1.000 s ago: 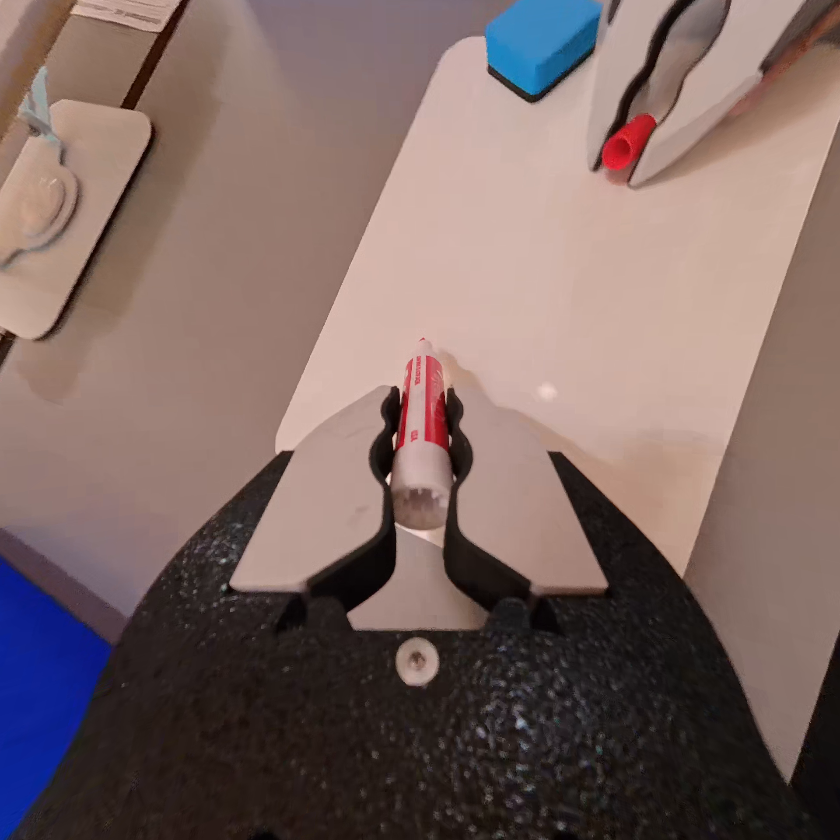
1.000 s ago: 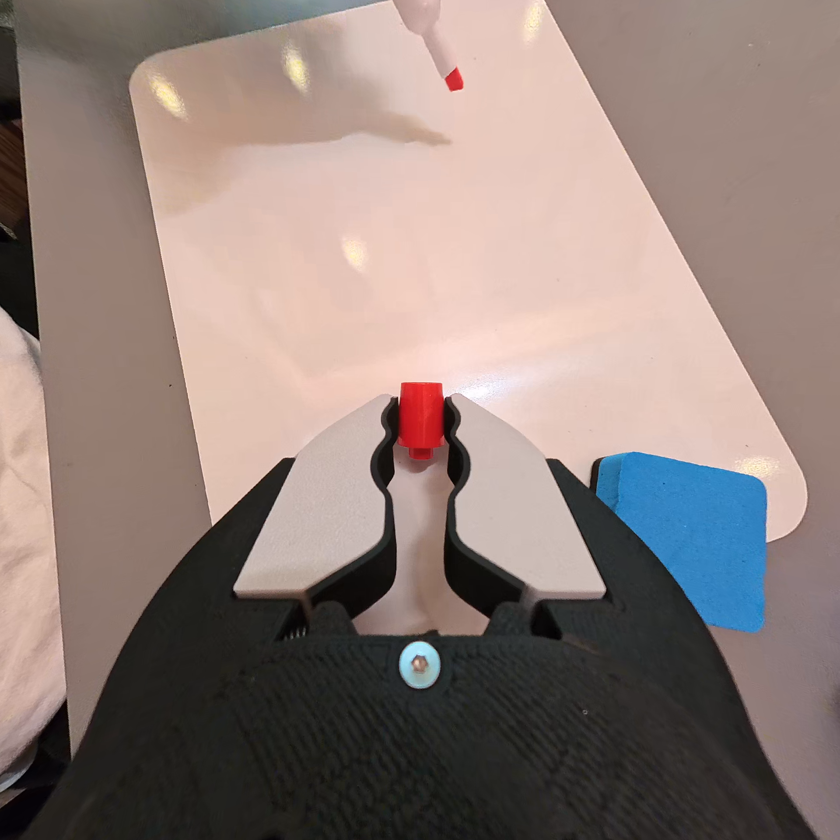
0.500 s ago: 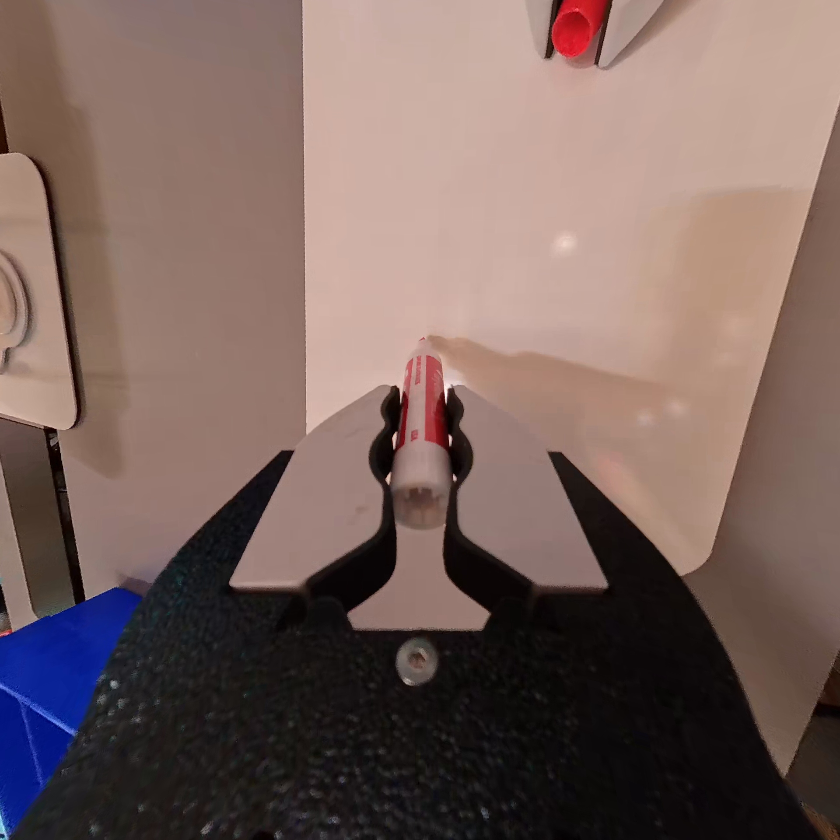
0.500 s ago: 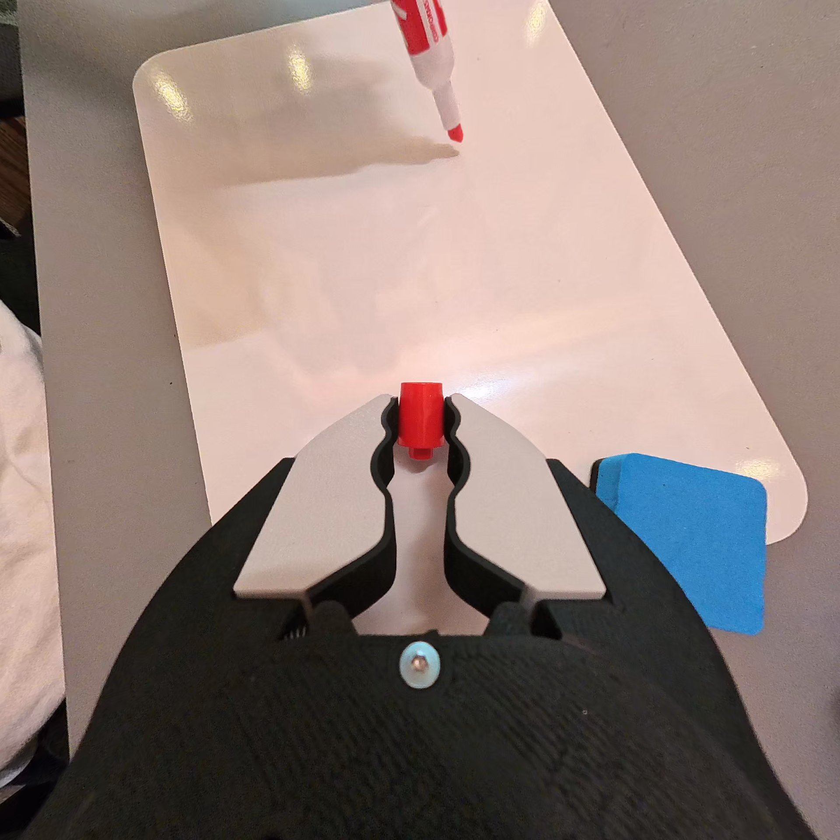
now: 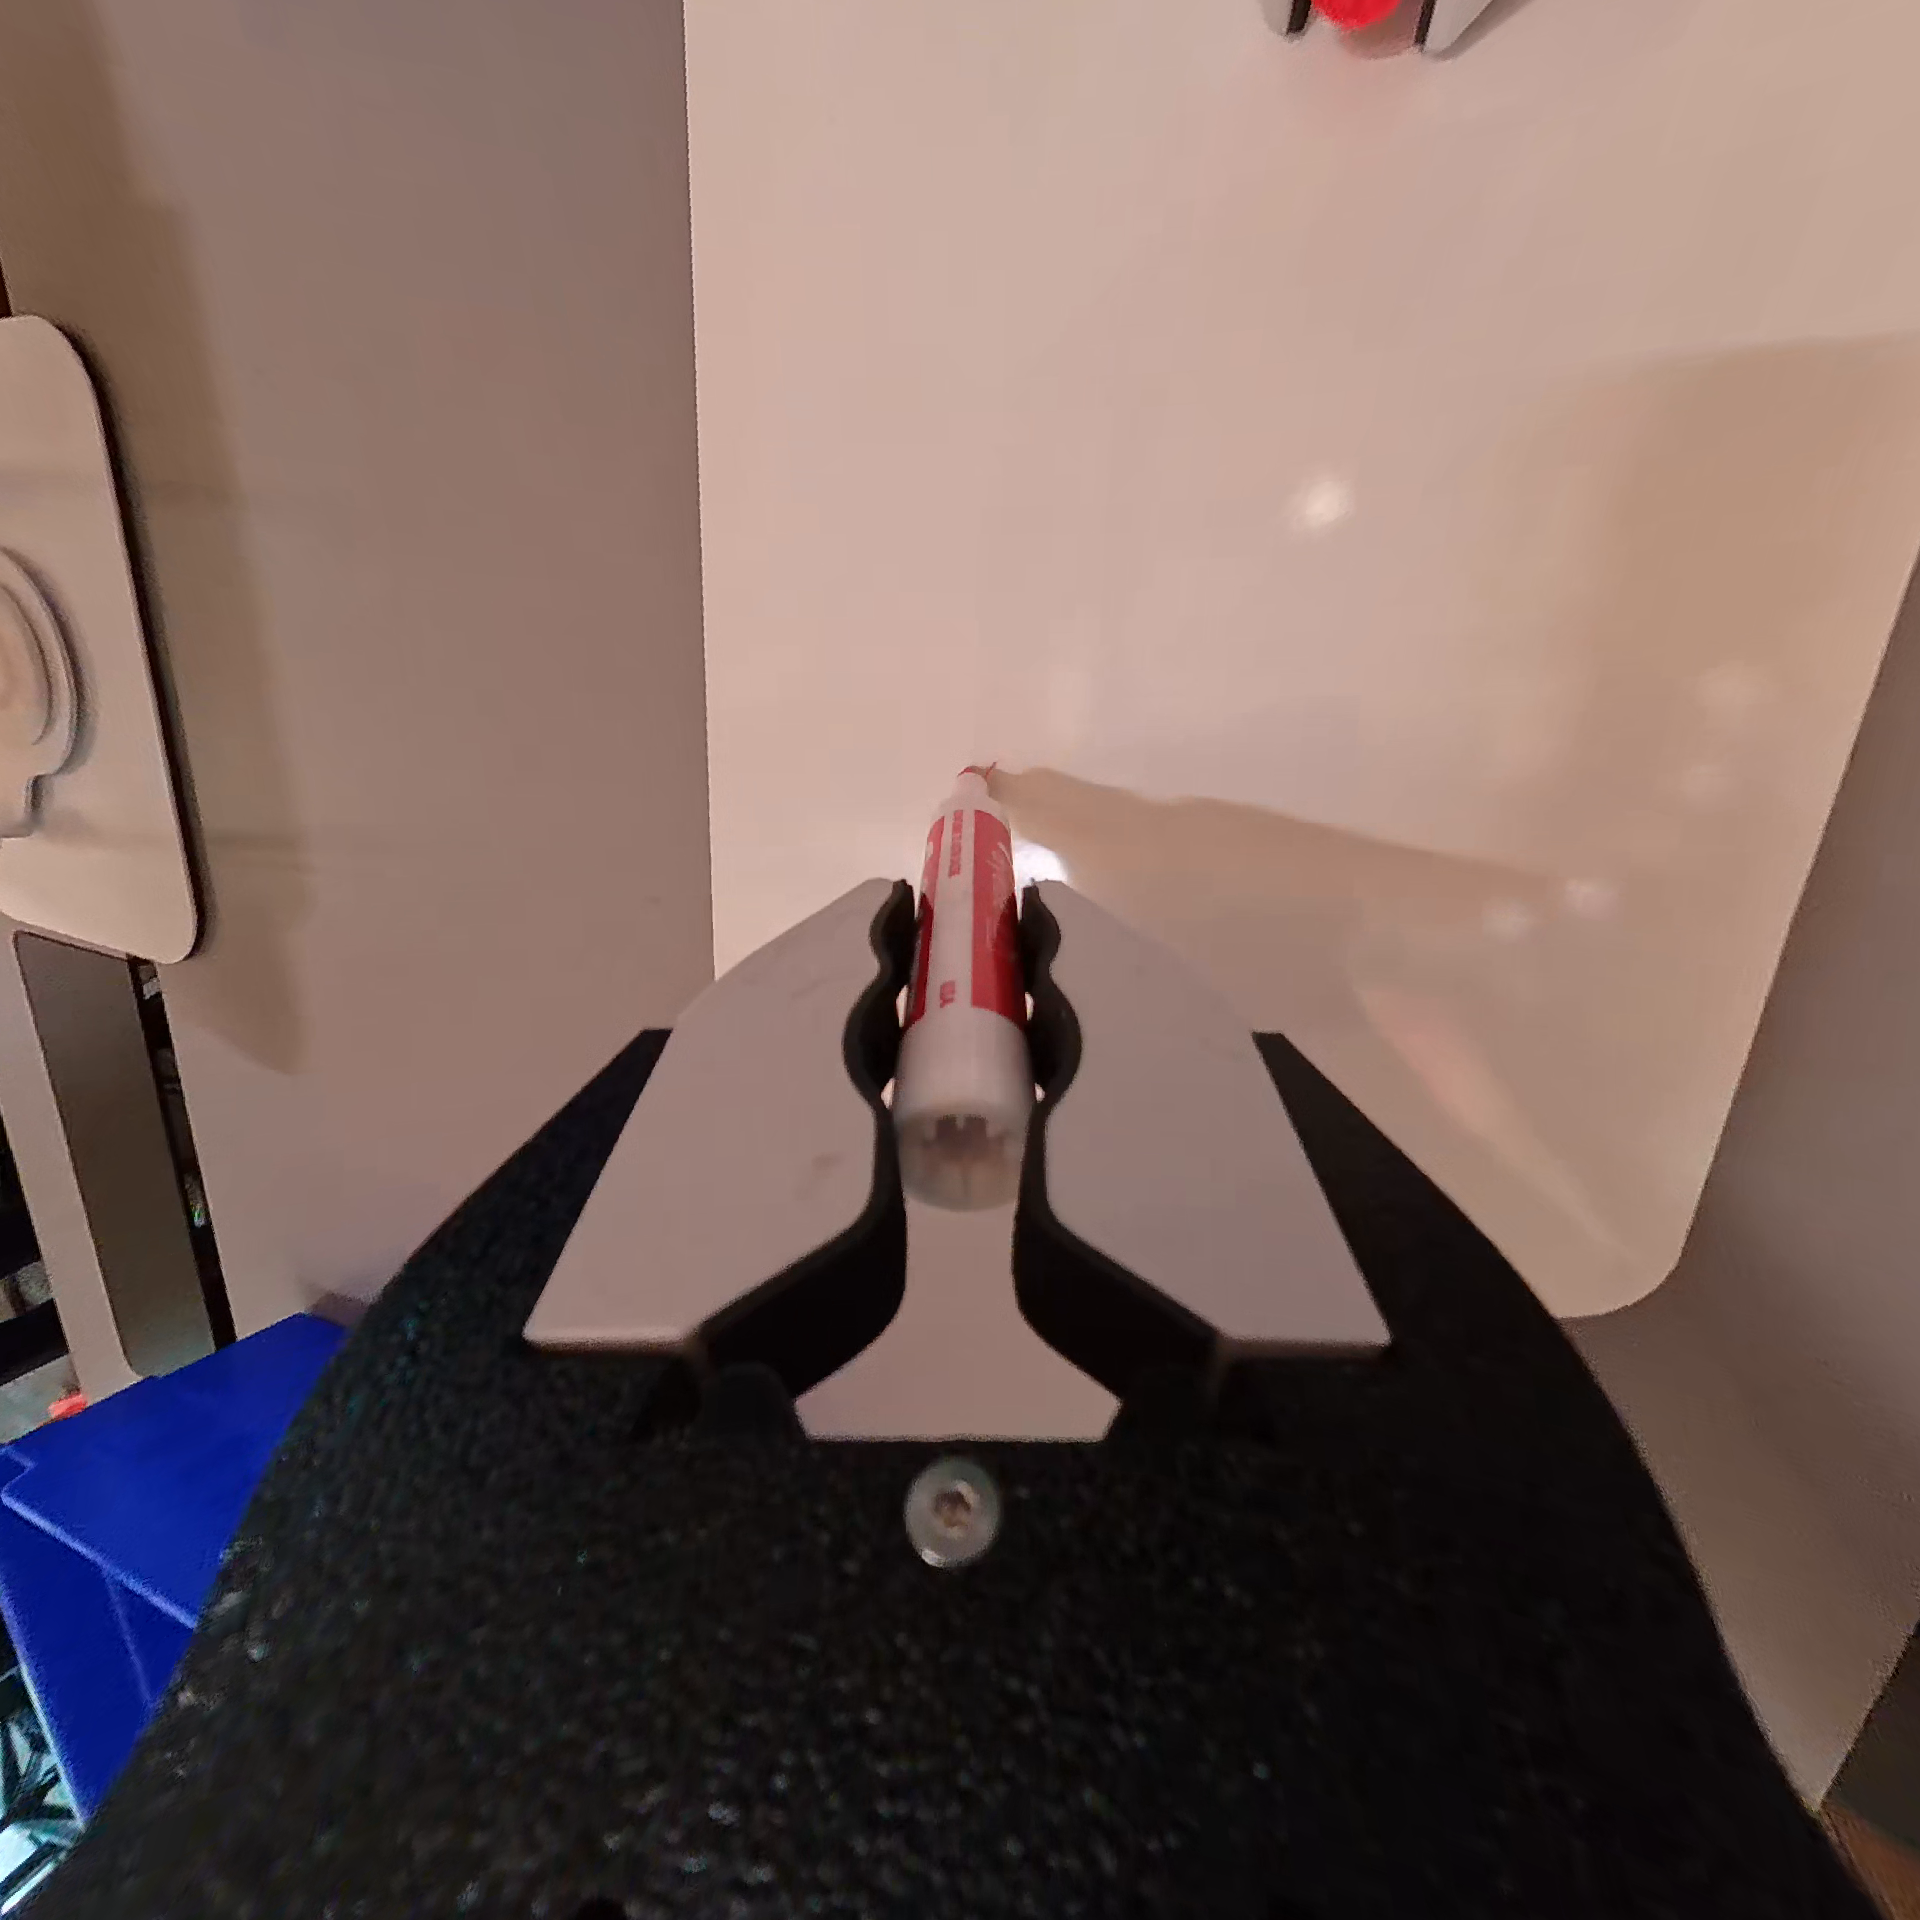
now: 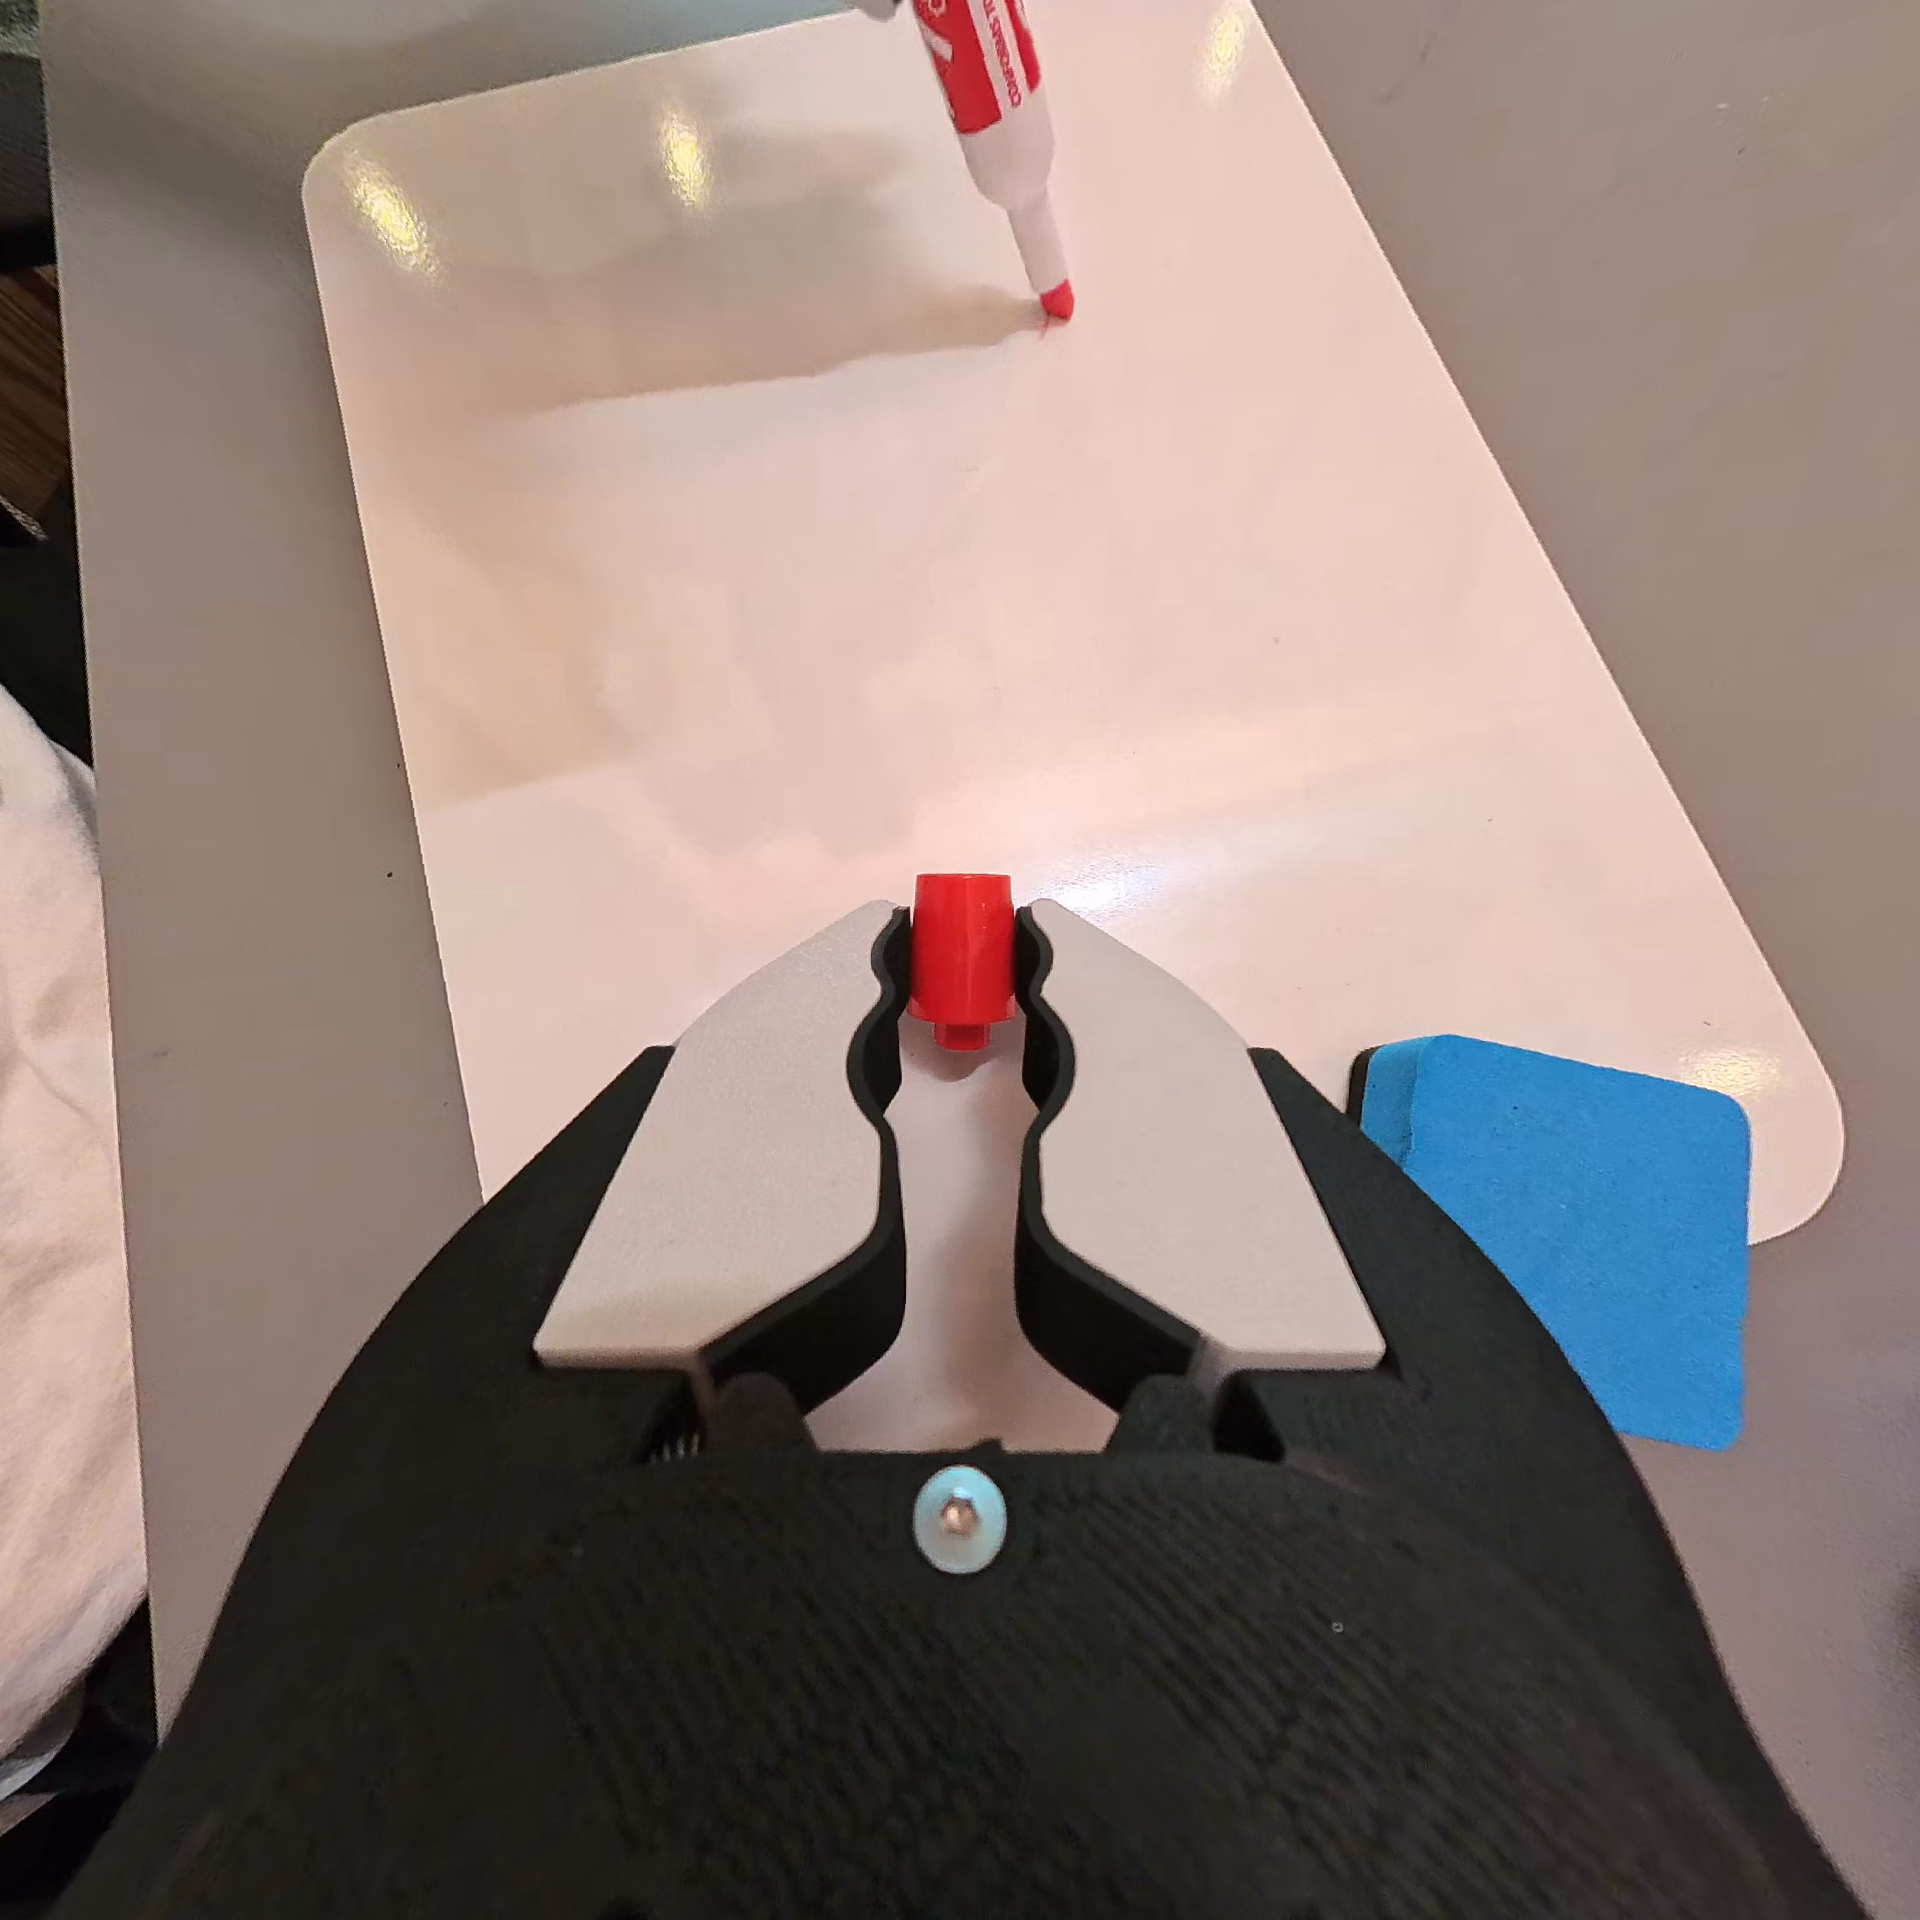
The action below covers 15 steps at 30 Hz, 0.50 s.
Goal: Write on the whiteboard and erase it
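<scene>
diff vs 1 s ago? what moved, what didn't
The left claw tipped the marker steeper and brought it down: the tip, a second ago above the whiteboard, now touches it, with a tiny red mark starting. No grasp changed: left still grips the marker, the right claw still grips the cap. The eraser hasn't moved.

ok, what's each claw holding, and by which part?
Left claw: red-and-white marker, gripped by the rear of its barrel. Right claw: red plastic cap, gripped by its sides.

Unquoted printed lettering on the marker (image 6: 992, 94) barrel label.
</scene>
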### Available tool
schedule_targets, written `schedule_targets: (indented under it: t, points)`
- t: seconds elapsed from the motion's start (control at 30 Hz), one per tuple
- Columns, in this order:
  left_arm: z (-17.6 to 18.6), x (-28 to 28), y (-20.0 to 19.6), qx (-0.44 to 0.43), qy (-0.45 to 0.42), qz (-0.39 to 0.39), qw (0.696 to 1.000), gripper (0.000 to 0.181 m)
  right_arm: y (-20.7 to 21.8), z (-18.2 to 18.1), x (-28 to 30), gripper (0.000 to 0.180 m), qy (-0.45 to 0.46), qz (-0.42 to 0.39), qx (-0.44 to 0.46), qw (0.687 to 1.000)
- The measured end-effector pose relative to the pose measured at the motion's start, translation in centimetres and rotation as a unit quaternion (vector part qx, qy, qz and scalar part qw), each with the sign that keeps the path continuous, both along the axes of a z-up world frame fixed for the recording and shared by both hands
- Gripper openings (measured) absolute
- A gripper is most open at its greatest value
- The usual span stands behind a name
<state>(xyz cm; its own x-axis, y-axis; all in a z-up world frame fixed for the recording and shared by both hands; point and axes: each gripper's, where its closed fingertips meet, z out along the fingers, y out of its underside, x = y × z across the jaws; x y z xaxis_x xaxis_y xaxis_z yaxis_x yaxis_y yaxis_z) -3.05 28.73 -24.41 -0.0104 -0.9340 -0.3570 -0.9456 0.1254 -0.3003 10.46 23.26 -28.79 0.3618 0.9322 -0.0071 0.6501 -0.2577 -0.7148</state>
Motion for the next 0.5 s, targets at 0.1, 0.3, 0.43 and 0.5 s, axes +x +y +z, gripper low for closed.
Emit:
schedule_targets:
  t: [0.1, 0.3, 0.43, 0.5]
  points:
    - [0.0, -0.7, 0.2, 0.002, 0.004, 0.009, 1.0, 0.019, 0.0, 0.0, 0.0, 0.019, 0.0, 0.0, 0.0, 1.0]
    - [0.0, -2.2, -0.3, 0.002, 0.015, 0.019, 1.0, 0.019, 0.0, 0.0, 0.0, 0.019, 0.0, -0.001, 0.0, 1.0]
    - [0.1, -3.0, -1.4, -0.006, 0.018, 0.021, 1.0, 0.019, 0.0, 0.0, 0.0, 0.019, 0.0, -0.001, 0.0, 1.0]
    - [0.1, -3.3, -2.1, -0.011, 0.021, 0.02, 1.0, 0.02, 0.0, 0.0, 0.0, 0.019, 0.0, -0.001, 0.0, 1.0]
